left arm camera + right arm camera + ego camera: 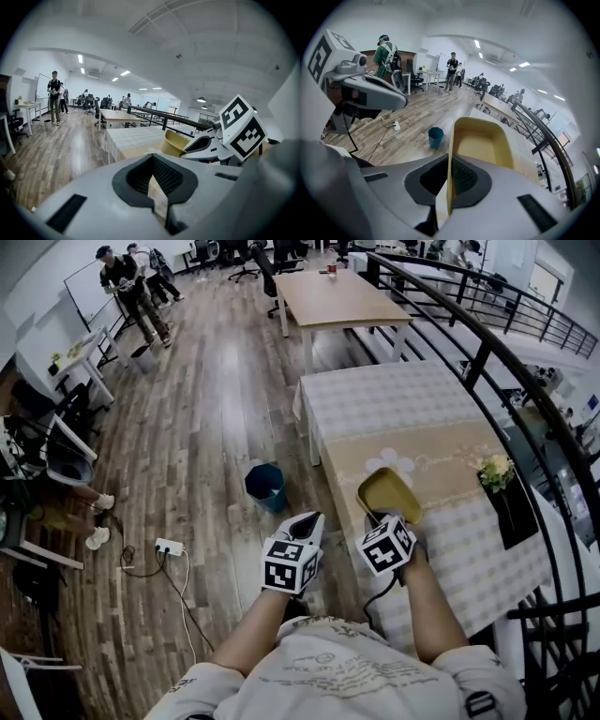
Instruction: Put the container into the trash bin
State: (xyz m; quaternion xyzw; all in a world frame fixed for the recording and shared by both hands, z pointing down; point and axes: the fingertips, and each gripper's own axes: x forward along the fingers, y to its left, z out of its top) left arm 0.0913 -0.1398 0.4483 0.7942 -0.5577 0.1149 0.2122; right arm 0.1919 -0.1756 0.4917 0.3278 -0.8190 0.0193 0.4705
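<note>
Trash bin [265,486] on wooden floor [206,427]

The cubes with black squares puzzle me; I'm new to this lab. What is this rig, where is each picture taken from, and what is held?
There is no robot here. A person holds a two-jaw gripper in each hand, and the marked cubes are part of those grippers. The head view looks down from the person's head. The other two views come from a camera riding on each gripper. The right gripper has its jaws shut on the rim of a yellow container, over a clothed table with flowers. The left gripper has its jaws together on nothing. A blue bin stands on the floor beside the table.
</note>
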